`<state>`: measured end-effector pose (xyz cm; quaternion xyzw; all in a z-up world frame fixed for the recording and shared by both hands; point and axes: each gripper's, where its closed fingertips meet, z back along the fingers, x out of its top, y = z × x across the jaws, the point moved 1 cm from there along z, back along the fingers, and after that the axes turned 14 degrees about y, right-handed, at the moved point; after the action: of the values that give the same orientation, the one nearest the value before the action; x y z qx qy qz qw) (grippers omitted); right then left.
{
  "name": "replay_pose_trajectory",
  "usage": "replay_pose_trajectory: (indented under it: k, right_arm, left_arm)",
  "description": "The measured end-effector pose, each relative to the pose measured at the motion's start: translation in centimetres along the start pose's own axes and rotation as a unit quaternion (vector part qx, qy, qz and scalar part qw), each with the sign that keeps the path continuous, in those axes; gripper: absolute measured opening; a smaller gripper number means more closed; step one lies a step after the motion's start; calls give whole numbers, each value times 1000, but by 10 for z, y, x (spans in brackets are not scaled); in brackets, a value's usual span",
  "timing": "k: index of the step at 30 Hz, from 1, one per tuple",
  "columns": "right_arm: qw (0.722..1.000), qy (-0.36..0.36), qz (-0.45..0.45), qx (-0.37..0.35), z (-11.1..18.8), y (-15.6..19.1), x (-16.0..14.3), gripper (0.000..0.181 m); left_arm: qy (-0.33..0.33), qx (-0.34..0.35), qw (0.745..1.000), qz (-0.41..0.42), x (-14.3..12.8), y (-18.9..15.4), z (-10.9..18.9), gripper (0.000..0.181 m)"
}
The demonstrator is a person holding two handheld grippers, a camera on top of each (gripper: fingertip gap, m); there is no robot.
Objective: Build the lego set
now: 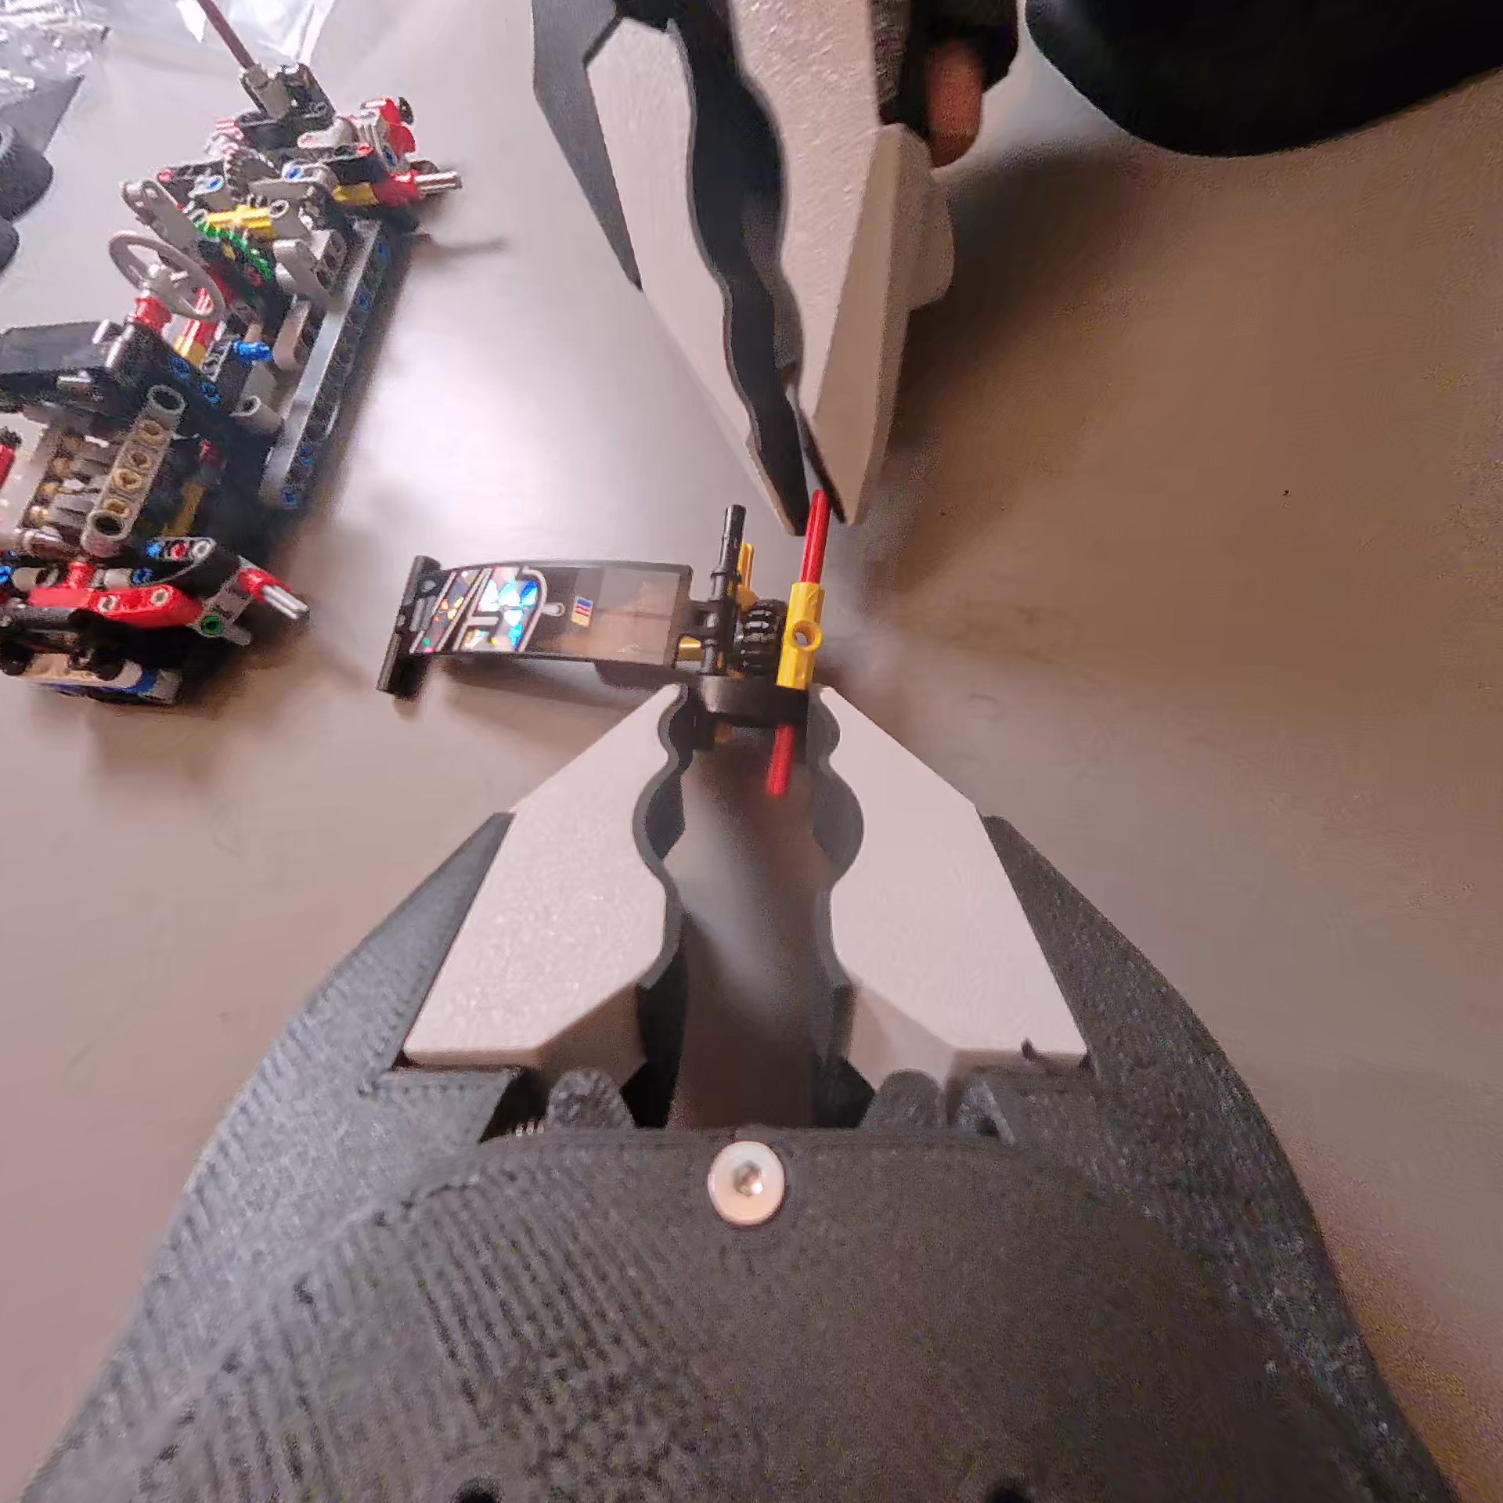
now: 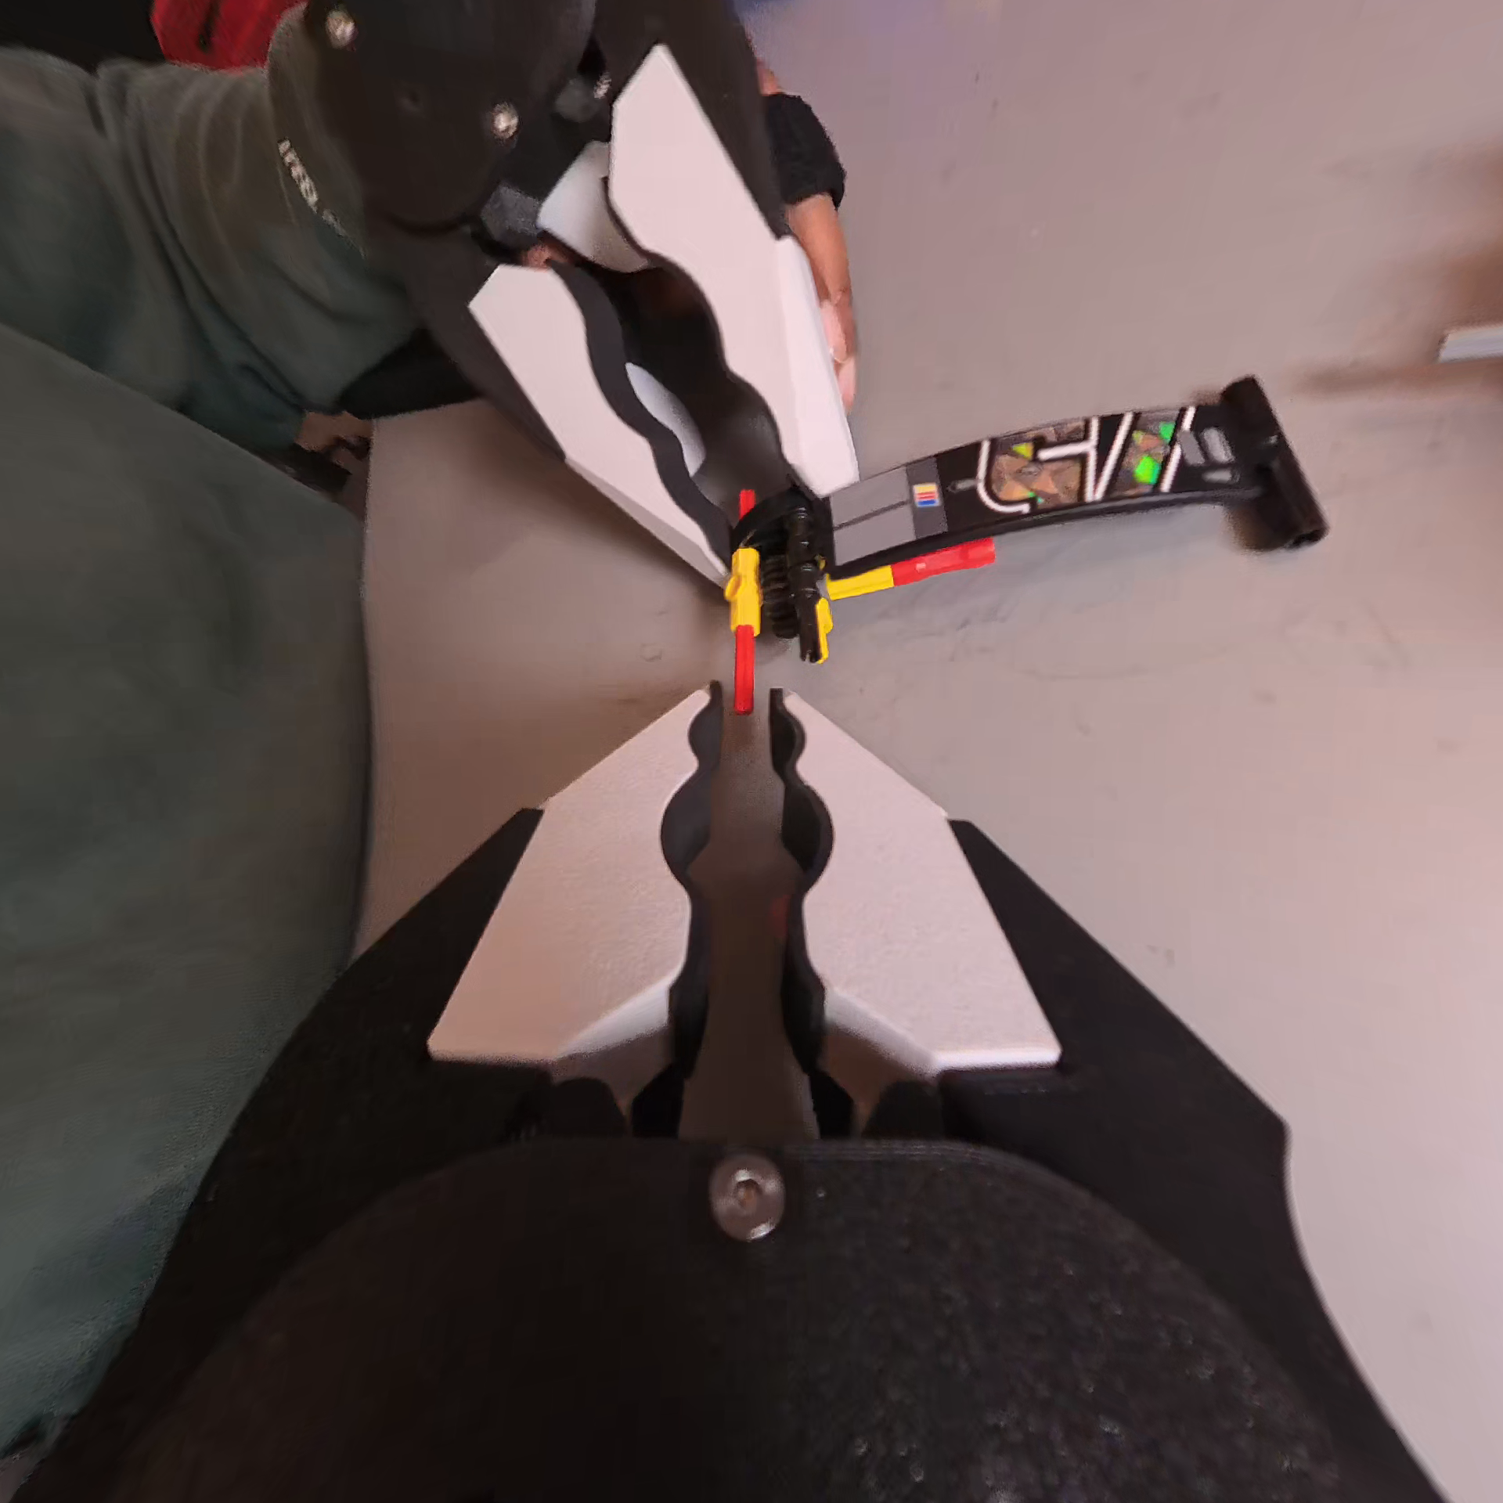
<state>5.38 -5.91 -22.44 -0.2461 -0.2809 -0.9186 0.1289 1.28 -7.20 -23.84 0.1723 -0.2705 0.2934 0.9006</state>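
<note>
A small sub-assembly sits low over the tan table [image 1: 1179, 691]: a black curved panel with a shiny sticker [image 1: 553, 606] [image 2: 1082, 472], a black gear [image 1: 760, 634], a yellow connector [image 1: 801, 638] [image 2: 744, 594] and a red axle [image 1: 816, 545] [image 2: 742, 667] through the connector. My left gripper [image 1: 748, 695] [image 2: 781, 529] is shut on the black end of the sub-assembly by the gear. My right gripper [image 2: 744, 695] [image 1: 816, 516] faces it from the opposite side, its tips closed on the free end of the red axle.
A partly built Technic chassis [image 1: 203, 366] with a grey steering wheel and red parts lies at the left of the table. Clear plastic bags [image 1: 49, 49] lie at the far left corner. A person's green sleeve [image 2: 163, 732] fills the left of the right wrist view. Tip to tip, the grippers are about 4 cm apart.
</note>
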Motion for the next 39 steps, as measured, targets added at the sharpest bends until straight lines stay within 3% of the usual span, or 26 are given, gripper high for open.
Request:
replay_pose_trajectory:
  k: [4, 7, 9, 12, 23, 39]
  right_arm:
    - [982, -3, 142, -125, 5, -3, 2, 19]
    - [929, -8, 282, -240, 7, -1, 5, 14]
    - [905, 0, 323, -277, 4, 0, 6, 10]
    - [890, -11, 346, -297, 3, 2, 10, 3]
    - [967, 16, 191, -168, -3, -4, 3, 2]
    - [995, 39, 77, -52, -6, 3, -3, 1]
  left_arm:
    - [1, -6, 1000, 14, -2, 2, 0, 25]
    - [-1, -10, 1000, 22, -2, 3, 1, 25]
    - [-3, -13, 1000, 26, -2, 3, 2, 25]
    - [-2, -15, 1000, 25, -2, 3, 2, 25]
    - [-4, -12, 1000, 15, -1, 0, 2, 25]
    - [-20, -14, 1000, 4, 4, -3, 3, 36]
